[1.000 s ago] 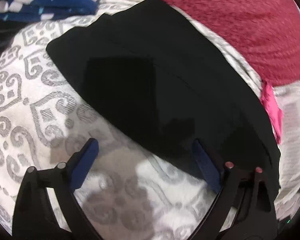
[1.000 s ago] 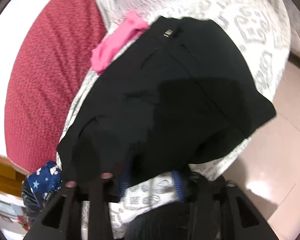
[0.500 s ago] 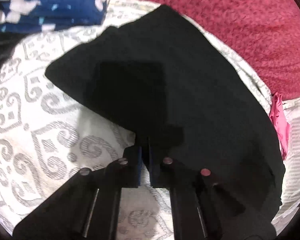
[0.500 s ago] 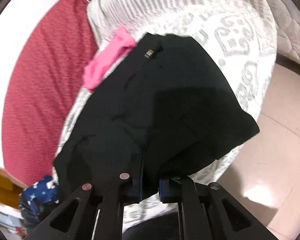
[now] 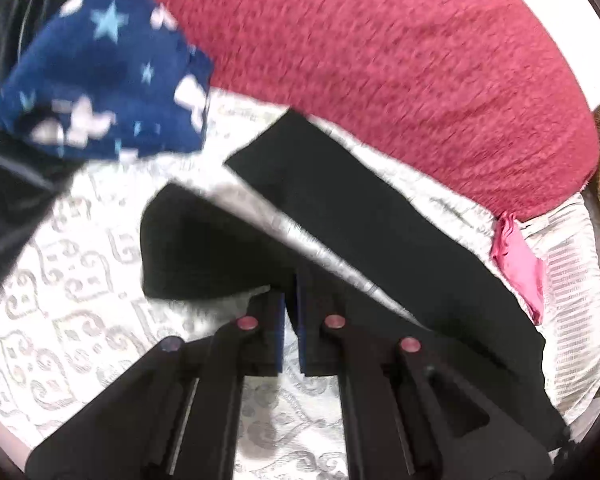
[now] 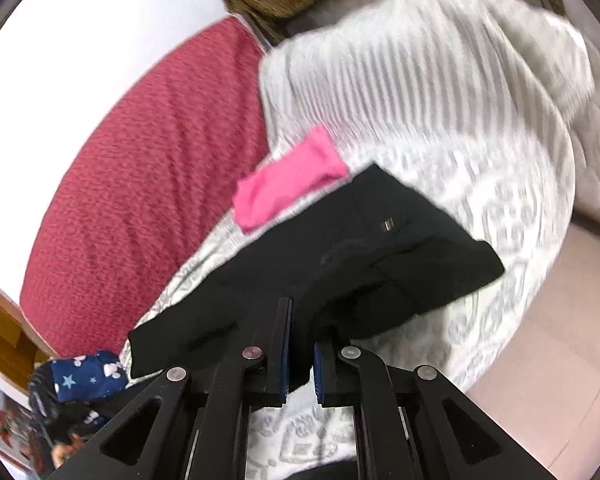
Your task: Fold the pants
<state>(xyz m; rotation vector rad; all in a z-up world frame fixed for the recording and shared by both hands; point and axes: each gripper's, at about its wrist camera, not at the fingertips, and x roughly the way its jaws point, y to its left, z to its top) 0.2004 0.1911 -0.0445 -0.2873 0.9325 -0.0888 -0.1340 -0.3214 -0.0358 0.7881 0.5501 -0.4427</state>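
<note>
Black pants [image 5: 364, 216] lie on a white patterned bedspread [image 5: 80, 320]. In the left wrist view my left gripper [image 5: 291, 300] is shut on the near edge of the pants and holds one leg part [image 5: 204, 252] lifted, with a strip of bedspread showing between it and the other leg. In the right wrist view my right gripper [image 6: 300, 332] is shut on the pants' [image 6: 340, 256] near edge, close to the waist with its metal clasp [image 6: 387, 225]. The cloth is raised off the bed at both grips.
A red blanket [image 5: 400, 60] lies behind the pants. A pink garment [image 6: 288, 180] lies beside the waist. A blue star-print cloth [image 5: 100, 68] sits at the far left. The bed edge and tan floor [image 6: 540, 360] are at the right in the right wrist view.
Both grippers closed on the near edge of the pants, then lifted it. The held cloth has risen and pulled toward me, exposing bedspread between the two legs.
</note>
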